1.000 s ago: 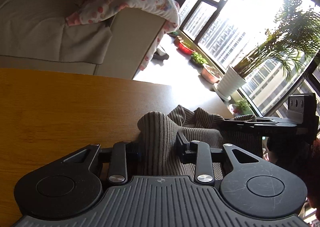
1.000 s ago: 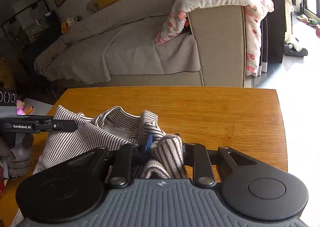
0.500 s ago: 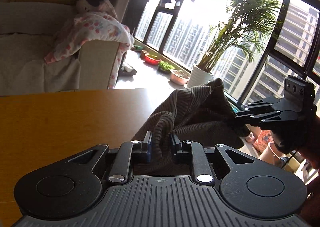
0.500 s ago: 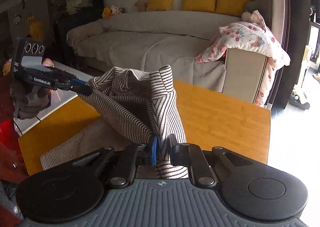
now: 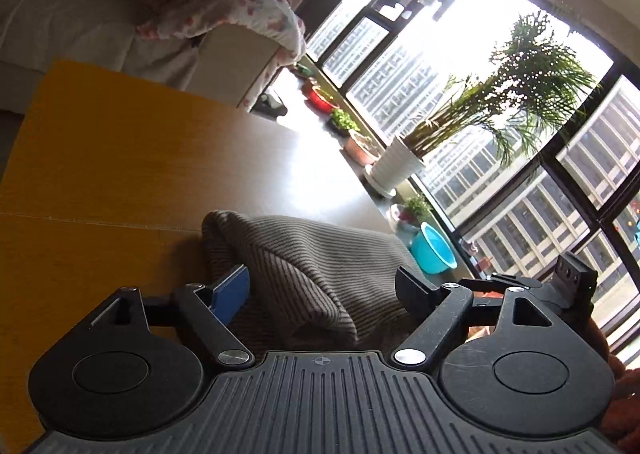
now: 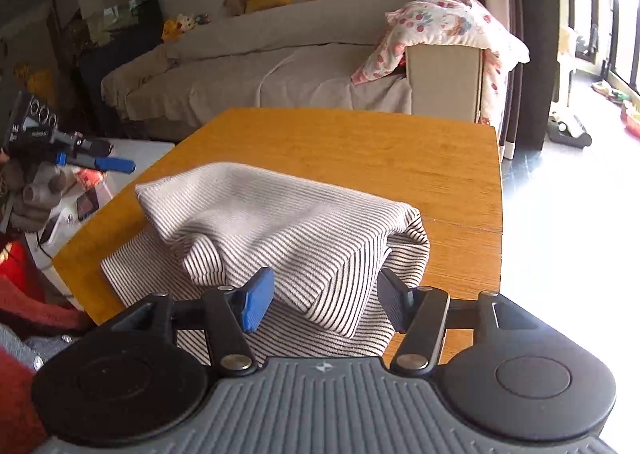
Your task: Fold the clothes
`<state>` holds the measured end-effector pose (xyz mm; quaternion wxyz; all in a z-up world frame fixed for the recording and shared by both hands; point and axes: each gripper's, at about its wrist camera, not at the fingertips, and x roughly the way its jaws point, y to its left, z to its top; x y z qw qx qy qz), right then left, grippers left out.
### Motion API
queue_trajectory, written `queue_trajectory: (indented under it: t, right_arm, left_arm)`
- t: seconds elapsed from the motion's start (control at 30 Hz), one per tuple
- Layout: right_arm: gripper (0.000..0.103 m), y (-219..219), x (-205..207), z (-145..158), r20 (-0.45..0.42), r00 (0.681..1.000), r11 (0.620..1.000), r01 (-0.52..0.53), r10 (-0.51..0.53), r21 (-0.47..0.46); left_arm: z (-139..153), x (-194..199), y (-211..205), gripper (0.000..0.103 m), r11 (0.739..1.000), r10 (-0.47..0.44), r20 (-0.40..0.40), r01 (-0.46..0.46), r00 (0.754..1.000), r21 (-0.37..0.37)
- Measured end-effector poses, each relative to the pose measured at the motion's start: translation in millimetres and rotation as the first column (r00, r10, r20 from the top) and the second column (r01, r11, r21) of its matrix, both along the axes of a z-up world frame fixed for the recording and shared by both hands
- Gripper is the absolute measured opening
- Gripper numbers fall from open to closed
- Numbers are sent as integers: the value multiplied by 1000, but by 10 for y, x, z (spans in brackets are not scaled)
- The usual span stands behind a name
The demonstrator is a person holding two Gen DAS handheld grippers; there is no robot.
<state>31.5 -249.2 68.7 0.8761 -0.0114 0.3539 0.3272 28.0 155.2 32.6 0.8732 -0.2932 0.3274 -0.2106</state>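
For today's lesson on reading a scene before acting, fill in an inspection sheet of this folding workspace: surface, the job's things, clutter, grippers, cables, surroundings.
Surface: wooden table, bare beyond the garment.
Job's things: striped garment lying on the table's near end, one layer folded over another, loosely humped.
Clutter: nothing seen on the table.
Grippers: left gripper and right gripper both opening, pads off the cloth, which lies between and below the jaws.
Cables: nothing seen.
Surroundings: covered sofa with a floral blanket over its arm; potted palm by the window; blue basin on the floor.
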Motion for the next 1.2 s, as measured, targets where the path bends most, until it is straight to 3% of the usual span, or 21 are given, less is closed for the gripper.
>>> queue_trajectory:
  t: [0.07, 0.2, 0.3, 0.33, 0.37, 0.4, 0.43, 0.47, 0.6, 0.73, 0.83, 0.9, 1.07, 1.17, 1.2]
  right_arm:
    - [65, -56, 142, -36, -47, 997, 993, 69, -65, 92]
    - [66, 62, 413, -406, -196, 973, 970, 160, -123, 183]
    - [69, 260, 481, -606, -192, 974, 980, 144, -116, 134]
    - [69, 313, 487, -630, -173, 978, 984, 134, -113, 117]
    - [64, 369, 509, -620, -140, 985, 989, 119, -105, 93]
    - [46, 402, 541, -604, -120, 987, 990, 116, -105, 86]
    - [39, 436, 579, -588, -102, 989, 990, 114, -105, 79]
    - [33, 476, 656, -569, -96, 990, 990, 115, -107, 80]
    - [20, 590, 821, -409, -36, 993, 990, 113, -110, 80]
    - [19, 551, 717, -126, 31, 996, 990, 78, -82, 117]
    - [19, 421, 467, 2, 62, 996, 991, 55, -62, 120]
    - [19, 387, 313, -28, 76, 996, 995, 45, -52, 87]
    - [20, 497, 204, -522, 23, 997, 996, 77, -76, -52]
    - [26, 403, 283, -561, -12, 995, 995, 97, -96, 20]
    - [38, 346, 323, -525, -10, 993, 992, 117, -117, 50]
  left_arm:
    - [-68, 104, -53, 91, 1000, 0, -35, -1, 999, -31]
    - [-332, 362, -336, 93, 1000, -6, -145, 10, 989, 24]
    - [-491, 520, -443, 92, 1000, 4, -200, 1, 980, 27]
    - [-519, 564, -465, 86, 1000, 2, -204, 3, 979, 23]
    - [-526, 607, -486, 67, 999, 2, -201, 5, 980, 35]
    - [-525, 656, -509, 56, 998, 9, -198, 3, 980, 62]
    - [-513, 718, -527, 44, 996, 14, -191, 3, 981, 87]
    - [-493, 788, -539, 40, 994, 14, -181, 5, 983, 106]
    - [-293, 973, -539, 37, 988, 27, -130, -6, 991, 156]
    - [-17, 778, -513, 36, 990, -18, -42, 24, 999, 139]
    - [25, 527, -540, 37, 990, -58, -3, 58, 998, 127]
    - [-58, 399, -569, 38, 987, -73, -15, 74, 997, 143]
    - [-578, 246, -545, 39, 985, -37, -151, 61, 988, 159]
    - [-600, 202, -513, 41, 990, -18, -145, 38, 989, 135]
    - [-581, 185, -506, 41, 991, -14, -140, 32, 990, 132]
